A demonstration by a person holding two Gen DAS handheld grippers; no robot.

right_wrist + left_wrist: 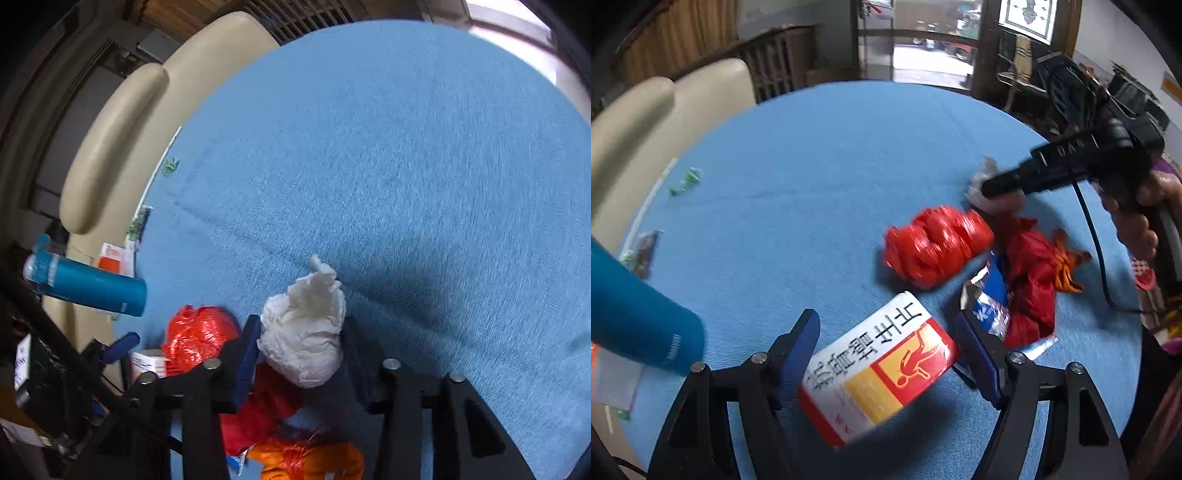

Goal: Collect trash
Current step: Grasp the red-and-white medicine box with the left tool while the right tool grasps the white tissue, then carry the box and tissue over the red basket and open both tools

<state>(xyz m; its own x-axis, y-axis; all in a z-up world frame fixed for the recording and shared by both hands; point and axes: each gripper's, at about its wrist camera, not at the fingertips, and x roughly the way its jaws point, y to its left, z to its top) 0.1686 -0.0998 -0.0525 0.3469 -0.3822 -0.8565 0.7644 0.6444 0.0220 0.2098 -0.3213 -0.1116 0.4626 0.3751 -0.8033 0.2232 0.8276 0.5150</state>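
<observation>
- The left gripper (886, 350) is hanging with jaws apart, a red-and-white box (877, 373) lying loose between them on the blue table (812, 166).
- The right gripper (301, 350) is clamping a white tissue wad (304, 332).
- A crumpled red bag (936, 245) is crowding in at the box's one o'clock.
- A blue bottle (635, 314) is standing at nine o'clock.

Round blue-cloth table (812, 166) — red bag (934, 245), red/white box (879, 369), foil wrappers (991, 302), blue bottle (639, 314) on it.
</observation>
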